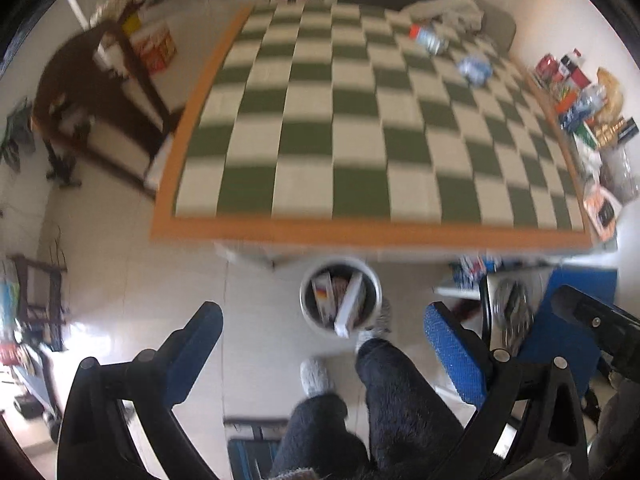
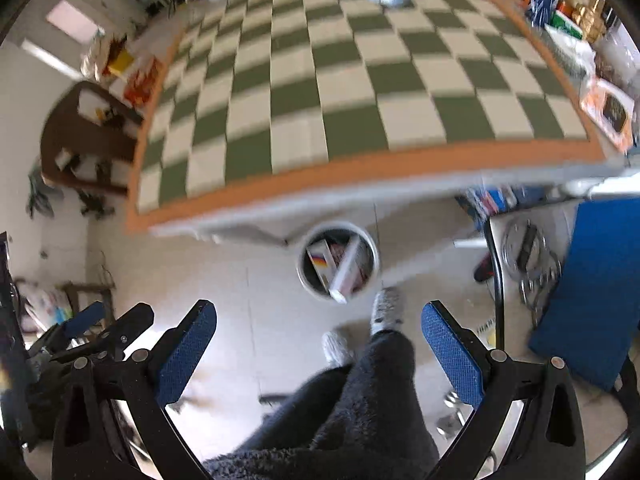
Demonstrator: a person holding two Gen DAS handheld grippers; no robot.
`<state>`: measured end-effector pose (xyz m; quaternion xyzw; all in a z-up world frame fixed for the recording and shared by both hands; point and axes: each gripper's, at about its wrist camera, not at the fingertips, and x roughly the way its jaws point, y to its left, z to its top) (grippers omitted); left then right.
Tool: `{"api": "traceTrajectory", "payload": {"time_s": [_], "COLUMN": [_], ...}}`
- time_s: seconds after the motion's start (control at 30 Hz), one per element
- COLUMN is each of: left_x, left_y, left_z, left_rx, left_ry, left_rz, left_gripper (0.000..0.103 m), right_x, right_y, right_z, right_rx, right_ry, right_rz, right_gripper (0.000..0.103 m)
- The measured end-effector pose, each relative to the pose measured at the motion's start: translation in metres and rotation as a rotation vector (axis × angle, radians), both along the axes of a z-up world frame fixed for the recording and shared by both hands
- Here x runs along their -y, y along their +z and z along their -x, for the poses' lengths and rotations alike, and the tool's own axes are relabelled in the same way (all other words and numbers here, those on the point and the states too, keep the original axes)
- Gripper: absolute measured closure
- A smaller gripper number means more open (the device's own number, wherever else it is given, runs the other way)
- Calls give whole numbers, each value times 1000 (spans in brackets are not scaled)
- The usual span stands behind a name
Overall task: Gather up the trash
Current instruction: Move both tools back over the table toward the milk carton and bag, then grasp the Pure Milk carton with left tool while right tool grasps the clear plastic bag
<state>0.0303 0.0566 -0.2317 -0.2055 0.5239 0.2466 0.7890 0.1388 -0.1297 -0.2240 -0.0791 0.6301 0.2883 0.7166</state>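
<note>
Floor [image 1: 132,280], pale tile, lies bare and open left of centre, bounded at far left by a dark wooden chair [image 1: 100,92]. Left gripper [image 1: 324,352]: blue-padded jaws spread wide, holding nothing. Table [image 1: 360,236], green-and-white checked top with orange border, near edge overhanging the floor; most of the top is bare. Round grey bin [image 1: 374,280] stands on the floor just below that edge, with boxes upright inside. Trash: clear crushed bottle [image 1: 428,38] with red cap and crumpled blue-white wrapper [image 1: 474,67], both blurred, at the table's far right. Right gripper [image 2: 320,344]: jaws wide apart, empty.
</note>
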Motion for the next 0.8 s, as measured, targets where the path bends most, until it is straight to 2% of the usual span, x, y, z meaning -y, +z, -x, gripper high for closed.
{"api": "traceTrajectory", "payload": {"time_s": [0.1,0.13,0.2,0.3,0.37,0.53,0.67,0.77,0.8], "left_x": [-20,-29,-46,-69,-87,-129,-151,-165,-168], "left_y": [20,22,24,17,7,-23,-47,-64,-68], "left_z": [-50,-66,-107,-174,-217,-324,-395,-445,-459], "left_rx": [29,-27,-29,-57,-85,-184,-211,-210,-206], "left_ry": [5,3,18,57,83,138,168,185,190], "left_rz": [-34,-18,-23,-39,-13,31,77,141,163], "left_gripper": [0,0,0,0,0,0,0,0,0], "right_x": [-14,-18,-28,-46,-63,-117,-149,-172,-178], "right_y": [14,18,18,11,0,-60,-113,-147,-155], "right_z": [-48,-71,-113,-195,-257,-409,-488,-526,-534], "right_rx": [3,4,-1,-18,-26,-64,-132,-161,-172], "right_ry": [-44,-72,-108,-174,-226,-340,-394,-390,-380], "right_rz": [-38,-51,-71,-90,-80,-9,9,39,49], "right_gripper": [0,0,0,0,0,0,3,17,25]}}
